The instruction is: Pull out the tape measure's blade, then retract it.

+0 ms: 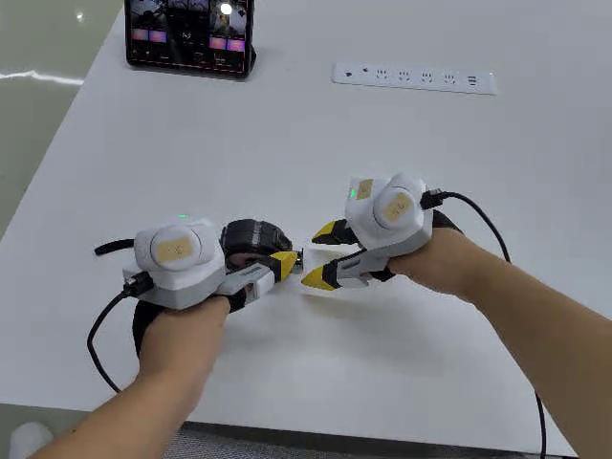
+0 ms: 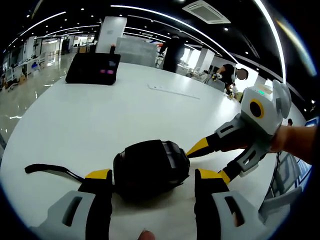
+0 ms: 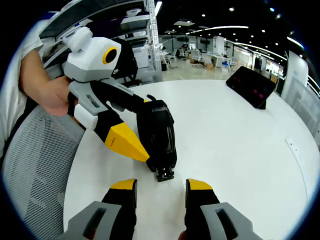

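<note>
White bench: your left gripper (image 2: 155, 176) clamps the rigid, likely hefty tape measure (image 1: 251, 237). Right gripper (image 3: 161, 187) gapes; pinch the thin hook (image 3: 165, 175) at 12 o'clock.

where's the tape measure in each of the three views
Head view: tape measure left of centre, in the lower half.
Left gripper view: bottom centre, between that view's own jaws.
Right gripper view: centre, just beyond that view's own jaws.
Shared landmark: the dark tablet, upper left in the head and left gripper views, upper right in the right gripper view.
</note>
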Motion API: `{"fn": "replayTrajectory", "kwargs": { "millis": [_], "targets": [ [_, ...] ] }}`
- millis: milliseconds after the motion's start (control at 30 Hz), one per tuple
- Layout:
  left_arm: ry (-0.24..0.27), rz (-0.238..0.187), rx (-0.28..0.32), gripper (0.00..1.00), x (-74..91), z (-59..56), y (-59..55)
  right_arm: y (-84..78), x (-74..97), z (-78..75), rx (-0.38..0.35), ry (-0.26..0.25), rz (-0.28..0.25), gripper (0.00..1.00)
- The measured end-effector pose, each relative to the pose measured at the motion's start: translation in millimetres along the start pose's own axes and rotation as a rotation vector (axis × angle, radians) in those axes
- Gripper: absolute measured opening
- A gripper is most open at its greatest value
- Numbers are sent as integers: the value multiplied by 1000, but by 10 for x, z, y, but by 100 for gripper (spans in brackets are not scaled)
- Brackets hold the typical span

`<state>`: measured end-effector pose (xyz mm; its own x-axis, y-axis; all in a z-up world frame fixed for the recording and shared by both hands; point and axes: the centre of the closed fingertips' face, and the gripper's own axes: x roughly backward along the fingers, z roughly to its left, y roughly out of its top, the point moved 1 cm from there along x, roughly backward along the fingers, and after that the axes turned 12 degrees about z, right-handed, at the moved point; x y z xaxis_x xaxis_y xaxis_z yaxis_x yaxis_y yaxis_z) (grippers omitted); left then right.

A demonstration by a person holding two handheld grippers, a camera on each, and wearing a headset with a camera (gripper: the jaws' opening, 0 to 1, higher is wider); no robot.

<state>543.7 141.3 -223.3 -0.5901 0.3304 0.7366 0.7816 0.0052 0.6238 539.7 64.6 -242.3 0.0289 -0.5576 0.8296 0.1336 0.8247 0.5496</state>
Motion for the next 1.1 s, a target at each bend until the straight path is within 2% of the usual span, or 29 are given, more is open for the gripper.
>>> {"fn": "replayTrajectory", "kwargs": {
  "millis": [67, 233, 333, 667, 867, 1100],
  "targets": [
    [-1, -8, -12, 63, 23, -4, 4, -3, 16, 1, -6, -4, -2, 35],
    [-8, 12, 0, 60, 41, 14, -43, 1, 48, 4, -15, -17, -9, 35],
    [-6, 7, -19, 60, 66, 13, -45, 3, 88, 6, -23, -31, -20, 36],
    [-24, 11, -90, 59, 186, 14, -103, -95, 249, 61, -89, -101, -48, 44],
    [-16, 43, -199, 56, 239, -10, -162, -148, 326, 139, -115, -132, -61, 50],
    [-27, 42, -230, 59, 256, 29, -187, -225, 416, 157, -133, -177, -59, 57]
  ]
}}
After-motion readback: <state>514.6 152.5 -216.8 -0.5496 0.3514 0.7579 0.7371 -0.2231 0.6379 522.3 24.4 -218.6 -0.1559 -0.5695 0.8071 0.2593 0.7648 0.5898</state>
